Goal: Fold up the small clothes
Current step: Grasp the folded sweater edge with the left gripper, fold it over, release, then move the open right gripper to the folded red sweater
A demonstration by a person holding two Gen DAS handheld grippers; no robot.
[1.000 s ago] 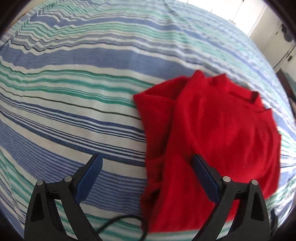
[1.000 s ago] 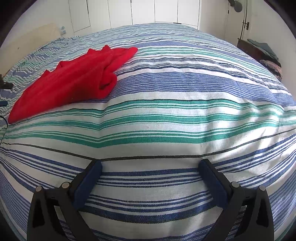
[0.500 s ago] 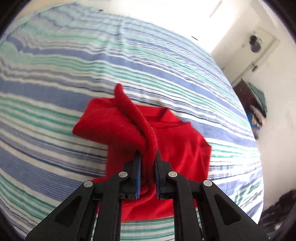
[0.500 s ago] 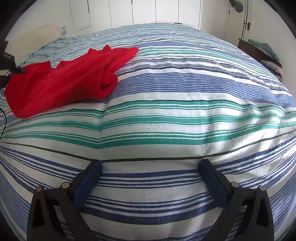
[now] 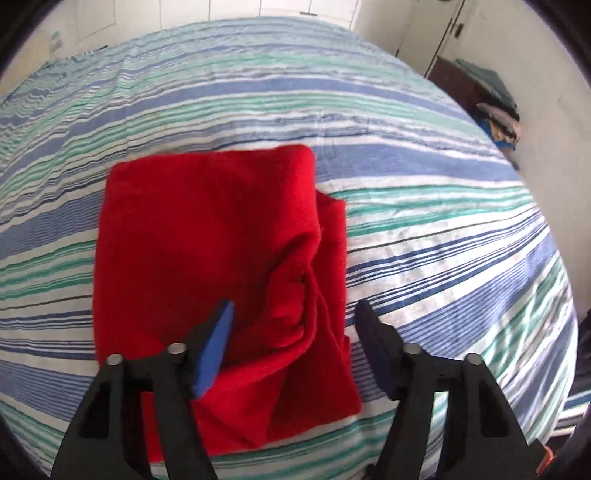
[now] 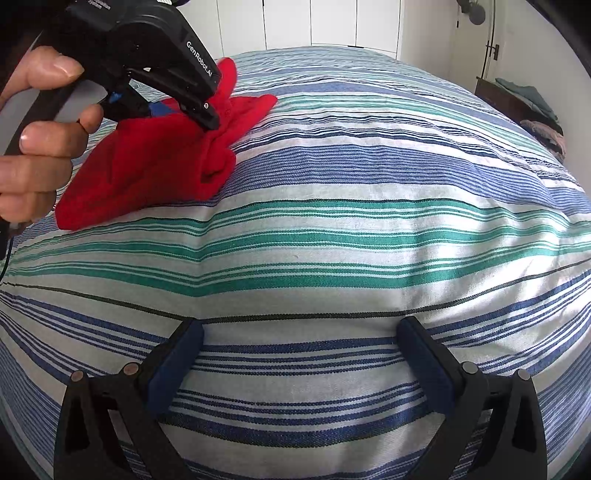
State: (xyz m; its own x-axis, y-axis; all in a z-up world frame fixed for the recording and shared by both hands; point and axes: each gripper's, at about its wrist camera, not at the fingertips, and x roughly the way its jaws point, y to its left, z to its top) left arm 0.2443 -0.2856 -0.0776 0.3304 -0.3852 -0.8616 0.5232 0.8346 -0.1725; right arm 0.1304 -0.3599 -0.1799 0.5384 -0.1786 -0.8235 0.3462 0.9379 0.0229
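A small red garment lies folded over on the striped bed cover, with a rumpled ridge along its right side. My left gripper is open just above the garment's near right part, holding nothing. In the right wrist view the garment lies at the far left, with the left gripper and the hand holding it over it. My right gripper is open and empty, low over bare cover well to the right of the garment.
The bed cover fills both views. A dark low cabinet with stacked clothes stands at the far right by the wall, also in the right wrist view. White wardrobe doors stand behind the bed.
My left gripper shut on a fold of the red garment, carried it over, then opened and let go. The garment now lies folded. The right gripper has not moved.
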